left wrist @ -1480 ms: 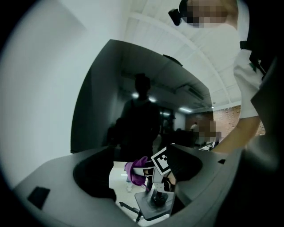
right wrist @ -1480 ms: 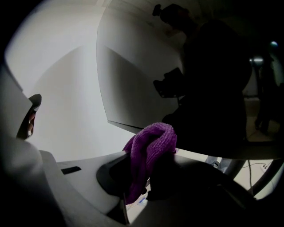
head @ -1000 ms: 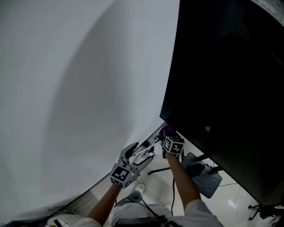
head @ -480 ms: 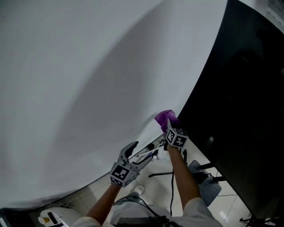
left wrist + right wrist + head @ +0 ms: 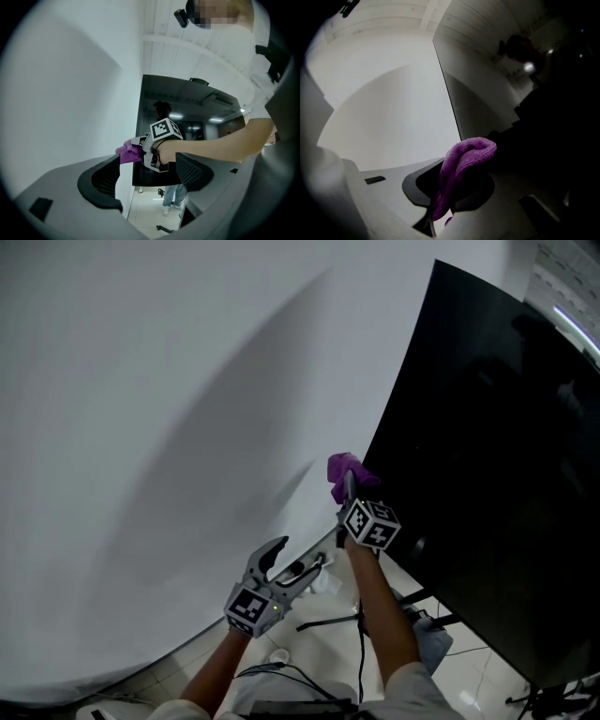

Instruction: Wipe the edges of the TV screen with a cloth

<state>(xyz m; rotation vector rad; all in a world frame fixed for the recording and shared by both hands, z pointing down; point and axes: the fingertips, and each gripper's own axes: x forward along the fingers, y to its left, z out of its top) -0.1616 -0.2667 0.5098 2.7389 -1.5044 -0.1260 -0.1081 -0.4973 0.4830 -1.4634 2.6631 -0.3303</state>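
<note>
Right gripper [image 5: 348, 487], fingers pinching purple terry cloth [image 5: 345, 468], rose from black TV screen's [image 5: 487, 446] lower corner up its edge, advancing the wipe; left gripper [image 5: 294, 561] fingers spread.

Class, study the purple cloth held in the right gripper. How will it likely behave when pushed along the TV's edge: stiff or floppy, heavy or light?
Probably floppy: the purple cloth folds over and droops between the jaws of the right gripper. Likely light, since a small pinch holds the whole bunch up. Its fuzzy pile should drag rather than slip on the TV screen.
</note>
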